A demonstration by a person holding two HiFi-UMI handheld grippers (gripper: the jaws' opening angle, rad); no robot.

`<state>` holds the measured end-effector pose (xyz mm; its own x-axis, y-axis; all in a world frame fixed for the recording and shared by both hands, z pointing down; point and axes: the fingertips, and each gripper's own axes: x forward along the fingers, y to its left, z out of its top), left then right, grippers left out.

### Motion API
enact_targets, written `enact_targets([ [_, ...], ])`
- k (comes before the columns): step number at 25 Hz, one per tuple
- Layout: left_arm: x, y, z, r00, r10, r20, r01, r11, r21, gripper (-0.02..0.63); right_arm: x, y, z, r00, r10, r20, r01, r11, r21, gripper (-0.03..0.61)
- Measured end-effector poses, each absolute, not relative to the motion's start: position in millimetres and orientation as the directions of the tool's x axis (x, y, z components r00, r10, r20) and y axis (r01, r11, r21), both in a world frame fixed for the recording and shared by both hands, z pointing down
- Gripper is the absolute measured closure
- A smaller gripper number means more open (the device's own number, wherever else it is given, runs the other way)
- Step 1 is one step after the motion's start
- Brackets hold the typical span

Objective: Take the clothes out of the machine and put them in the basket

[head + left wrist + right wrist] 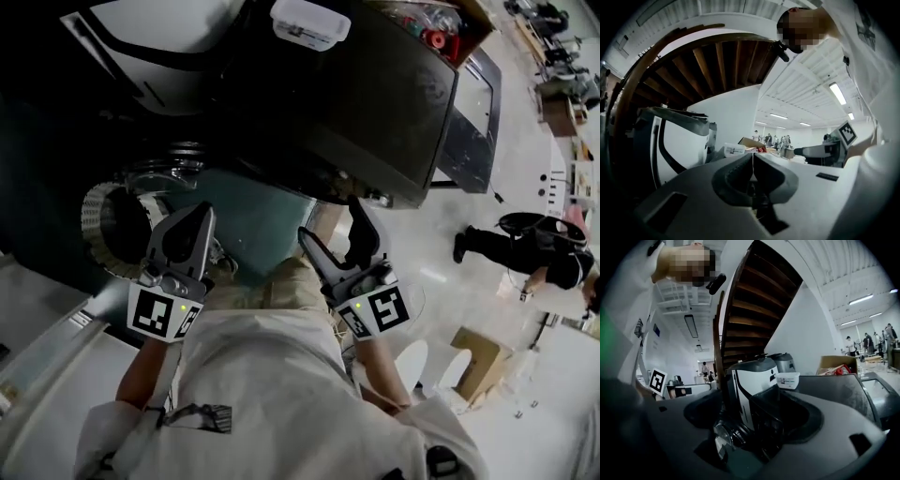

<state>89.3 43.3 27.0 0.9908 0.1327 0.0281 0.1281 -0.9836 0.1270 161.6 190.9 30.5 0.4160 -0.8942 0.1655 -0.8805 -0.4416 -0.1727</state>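
The dark box-shaped machine (375,112) stands straight ahead of the person, its front edge running left to right across the head view. Its round opening (98,211), rimmed in pale ribbed material, sits at the left and is turned toward the person. Just short of that opening, the left hand-held gripper (197,217) points level at the front with its jaws pressed together on nothing. Beside it, the right hand-held gripper (333,223) tilts slightly down, jaws spread wide and empty. A white lidded plastic tub (309,21) and a brown cardboard box (459,28) rest on the machine's top.
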Motion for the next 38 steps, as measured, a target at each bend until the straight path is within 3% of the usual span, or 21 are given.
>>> enact_targets([
  [8, 131, 78, 2, 0.926, 0.375, 0.038, 0.368, -0.922, 0.123, 0.597, 154, 210, 11, 0.558, -0.815, 0.156, -0.796, -0.579, -0.176, 0.202],
  [15, 166, 139, 7, 0.889, 0.457, 0.044, 0.453, -0.889, 0.071, 0.597, 169, 260, 47, 0.604, -0.777, 0.177, -0.749, -0.630, -0.206, 0.202],
  [22, 190, 126, 113, 0.879, 0.477, 0.024, 0.473, -0.876, 0.098, 0.596, 184, 240, 148, 0.585, -0.767, 0.266, -0.755, -0.634, -0.167, 0.204],
  [38, 198, 87, 307, 0.845, 0.533, -0.045, 0.535, -0.842, 0.073, 0.595, 197, 180, 366, 0.661, -0.698, 0.276, -0.683, -0.712, -0.164, 0.204],
])
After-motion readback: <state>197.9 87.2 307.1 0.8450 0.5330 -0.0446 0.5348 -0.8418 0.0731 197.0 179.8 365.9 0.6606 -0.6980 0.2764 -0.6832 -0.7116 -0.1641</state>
